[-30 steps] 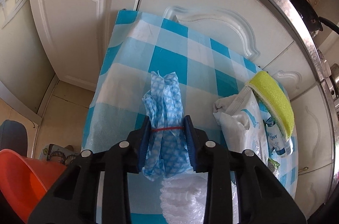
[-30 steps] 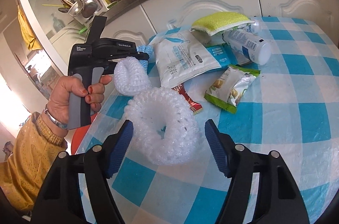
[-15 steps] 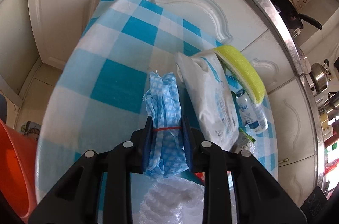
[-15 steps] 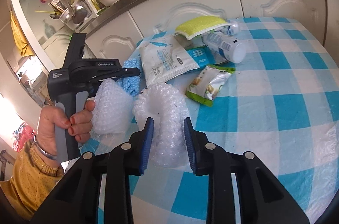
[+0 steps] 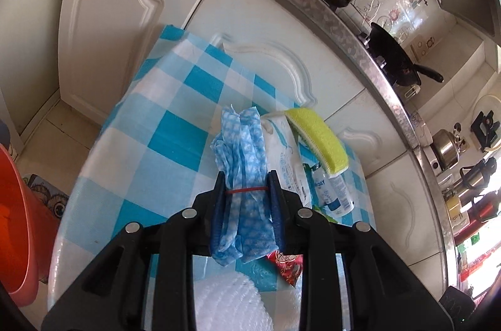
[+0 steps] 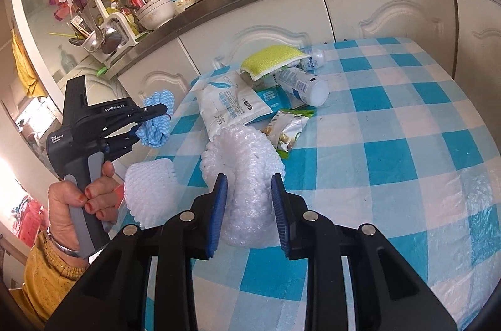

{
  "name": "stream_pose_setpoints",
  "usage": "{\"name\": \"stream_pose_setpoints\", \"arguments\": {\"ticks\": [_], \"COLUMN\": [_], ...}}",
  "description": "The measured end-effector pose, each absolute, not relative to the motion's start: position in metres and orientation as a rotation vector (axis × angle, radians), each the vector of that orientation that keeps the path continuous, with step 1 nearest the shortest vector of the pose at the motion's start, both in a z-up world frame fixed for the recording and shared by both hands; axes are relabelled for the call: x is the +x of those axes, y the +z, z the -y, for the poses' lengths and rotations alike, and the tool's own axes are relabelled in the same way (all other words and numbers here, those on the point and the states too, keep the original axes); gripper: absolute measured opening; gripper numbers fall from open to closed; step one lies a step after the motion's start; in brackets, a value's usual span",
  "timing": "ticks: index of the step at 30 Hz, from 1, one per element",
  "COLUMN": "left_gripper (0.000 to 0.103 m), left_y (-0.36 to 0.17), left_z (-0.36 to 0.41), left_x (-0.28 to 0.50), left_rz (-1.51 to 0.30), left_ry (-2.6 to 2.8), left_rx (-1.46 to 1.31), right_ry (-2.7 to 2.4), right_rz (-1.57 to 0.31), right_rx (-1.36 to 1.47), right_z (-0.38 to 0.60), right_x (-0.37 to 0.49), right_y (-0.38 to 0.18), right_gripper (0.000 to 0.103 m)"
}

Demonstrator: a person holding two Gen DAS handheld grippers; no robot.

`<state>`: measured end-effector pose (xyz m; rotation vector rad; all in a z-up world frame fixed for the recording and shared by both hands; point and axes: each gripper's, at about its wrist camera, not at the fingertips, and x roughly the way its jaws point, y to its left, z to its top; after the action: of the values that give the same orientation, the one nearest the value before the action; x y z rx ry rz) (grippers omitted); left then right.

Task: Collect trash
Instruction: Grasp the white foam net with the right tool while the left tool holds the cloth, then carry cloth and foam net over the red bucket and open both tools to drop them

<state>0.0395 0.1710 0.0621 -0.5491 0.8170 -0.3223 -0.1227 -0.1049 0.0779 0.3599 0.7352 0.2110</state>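
With the left hand-held gripper clamped on the blue cloth bundle, keep the right hand-held gripper clenched on the foam netting, lifting straight toward 12 o'clock off the surface

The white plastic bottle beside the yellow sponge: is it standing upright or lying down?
Lying down: the white plastic bottle rests on its side on the blue checked tablecloth, base toward the camera.

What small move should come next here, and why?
Probably swing the left hand-held gripper left over the orange plastic bin and release: it is shut on the banded blue-and-white cloth bundle, while the right hand-held gripper already pinches the white foam net ring.
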Motion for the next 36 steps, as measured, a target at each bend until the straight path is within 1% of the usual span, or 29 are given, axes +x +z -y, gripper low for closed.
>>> {"name": "stream_pose_setpoints", "arguments": {"ticks": [7,11,16,21,27,32,36], "left_gripper": [0.028,0.028,0.028,0.028,0.029,0.029,0.029], "left_y": [0.091,0.105,0.104,0.090,0.059,0.026,0.003], "left_z": [-0.200,-0.227,-0.277,-0.334,-0.395,-0.425,-0.432], "left_x": [0.019,-0.008,-0.051,-0.091,-0.117,-0.121,-0.117], "left_rz": [-0.757,-0.718,-0.695,-0.702,-0.741,-0.799,-0.846], "left_ry": [-0.336,-0.304,-0.160,0.011,0.128,0.146,0.152], "left_rx": [-0.596,-0.571,-0.479,-0.390,-0.369,-0.405,-0.411], "right_ry": [0.249,0.298,0.423,0.585,0.752,0.805,0.786], "right_rz": [-0.706,-0.694,-0.715,-0.790,-0.901,-0.997,-1.034], "right_rx": [0.380,0.390,0.411,0.419,0.385,0.338,0.258], "right_z": [0.097,0.084,0.048,-0.015,-0.110,-0.181,-0.225], "right_x": [-0.127,-0.127,-0.119,-0.106,-0.084,-0.062,-0.046], "right_y": [0.095,0.109,0.123,0.126,0.118,0.101,0.085], "right_gripper": [0.031,0.031,0.031,0.032,0.033,0.034,0.036]}}
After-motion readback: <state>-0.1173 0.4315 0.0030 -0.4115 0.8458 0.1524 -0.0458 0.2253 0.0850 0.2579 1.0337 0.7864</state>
